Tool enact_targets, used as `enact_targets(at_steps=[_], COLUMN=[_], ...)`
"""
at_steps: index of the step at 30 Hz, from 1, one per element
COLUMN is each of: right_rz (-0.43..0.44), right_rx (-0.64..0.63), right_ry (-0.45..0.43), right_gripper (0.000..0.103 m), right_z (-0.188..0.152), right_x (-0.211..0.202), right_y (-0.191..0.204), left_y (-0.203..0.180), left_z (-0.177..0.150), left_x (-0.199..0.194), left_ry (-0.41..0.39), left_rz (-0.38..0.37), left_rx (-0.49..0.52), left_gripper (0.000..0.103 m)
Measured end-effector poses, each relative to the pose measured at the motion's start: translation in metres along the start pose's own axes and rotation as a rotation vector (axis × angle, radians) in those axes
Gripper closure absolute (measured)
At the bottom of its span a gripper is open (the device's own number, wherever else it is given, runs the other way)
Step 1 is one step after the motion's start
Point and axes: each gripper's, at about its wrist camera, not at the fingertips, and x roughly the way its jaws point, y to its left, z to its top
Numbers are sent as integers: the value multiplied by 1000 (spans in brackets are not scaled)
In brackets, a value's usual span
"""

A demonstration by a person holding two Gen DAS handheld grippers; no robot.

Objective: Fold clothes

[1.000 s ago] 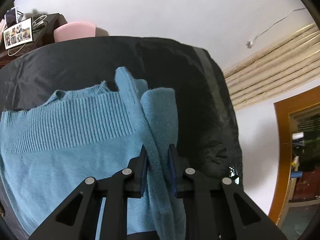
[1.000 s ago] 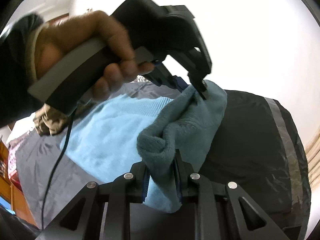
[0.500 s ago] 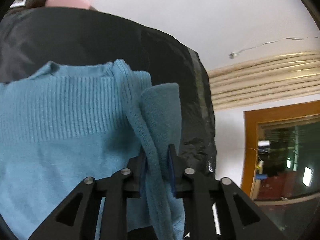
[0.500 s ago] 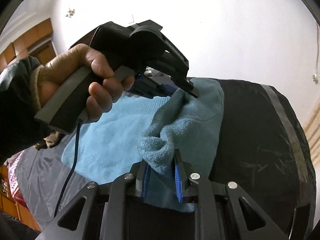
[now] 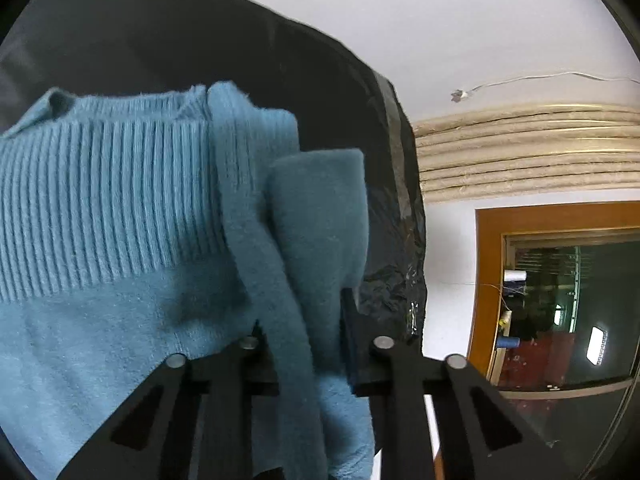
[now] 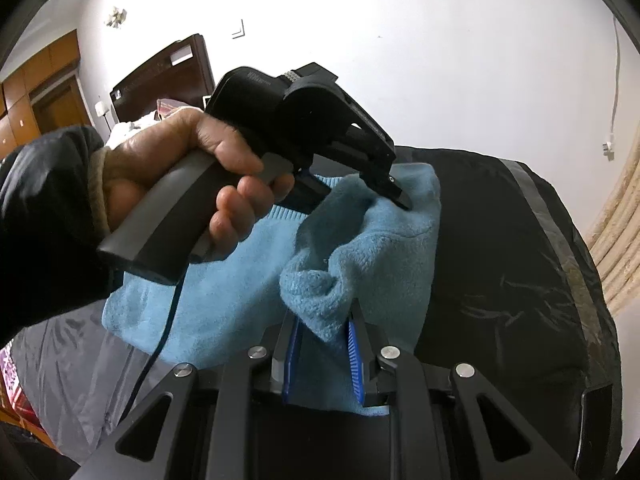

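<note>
A white-walled bedroom with a dark headboard (image 6: 160,76) surrounds the bed, whose black cover (image 6: 512,264) carries my blue sweater (image 5: 100,320), spread flat with its ribbed hem (image 5: 100,200) facing away from me. My left tongs (image 5: 304,320) are closing on the lifted side edge, cloth between the pads, while my right tongs (image 6: 322,360) sit clamped on a bunched fold of the same edge. The knit looks soft, light and floppy, so I judge the edge wants two spaced holds to stay straight.

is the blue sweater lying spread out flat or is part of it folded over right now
Partly folded. The blue sweater lies on the dark cover, with one edge bunched and lifted between the right gripper and the closing left gripper.
</note>
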Motion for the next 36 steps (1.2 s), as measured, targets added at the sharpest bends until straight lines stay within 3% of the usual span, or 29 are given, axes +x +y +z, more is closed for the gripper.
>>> enact_targets(at_steps=[8, 16, 25, 33, 36], right_rz=[65, 224, 361, 390, 392], right_rx=[-74, -207, -371, -431, -417], right_ry=[-71, -109, 26, 235, 301], right_gripper=[80, 80, 81, 80, 80], right_z=[23, 38, 22, -11, -25], right_x=[-21, -35, 8, 62, 74], right_y=[30, 107, 188, 212, 208], left_y=[5, 53, 169, 234, 247], left_z=[-4, -23, -66, -89, -95], left_x=[-70, -180, -249, -231, -226], left_ry=[-94, -230, -325, -336, -339], left_rz=[-47, -37, 12, 85, 84], left_rx=[25, 76, 40, 30, 20], left_gripper=[85, 84, 84, 83, 77])
